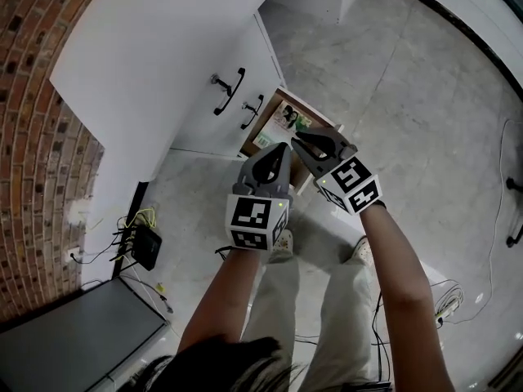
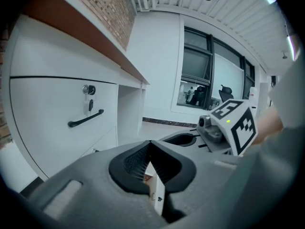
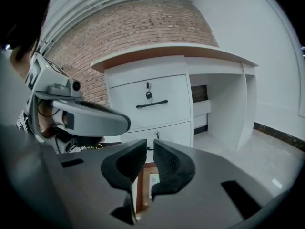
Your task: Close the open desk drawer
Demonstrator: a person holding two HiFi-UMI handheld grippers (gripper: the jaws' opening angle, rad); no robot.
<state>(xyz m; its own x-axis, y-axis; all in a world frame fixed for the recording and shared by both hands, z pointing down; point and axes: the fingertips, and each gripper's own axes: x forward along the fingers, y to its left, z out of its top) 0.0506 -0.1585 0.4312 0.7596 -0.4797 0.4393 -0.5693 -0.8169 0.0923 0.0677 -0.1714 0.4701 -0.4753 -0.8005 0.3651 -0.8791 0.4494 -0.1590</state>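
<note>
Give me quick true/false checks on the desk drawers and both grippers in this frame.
1. The lowest desk drawer stands open. True.
2. The right gripper is clamped on a drawer handle. False: its jaws stand slightly apart with nothing between them.
3. The open drawer is empty. False: printed papers lie in it.
4. A key hangs from the lock of the top drawer. True.
5. The left gripper stands wide open. False: its jaws meet at the tips and hold nothing.
</note>
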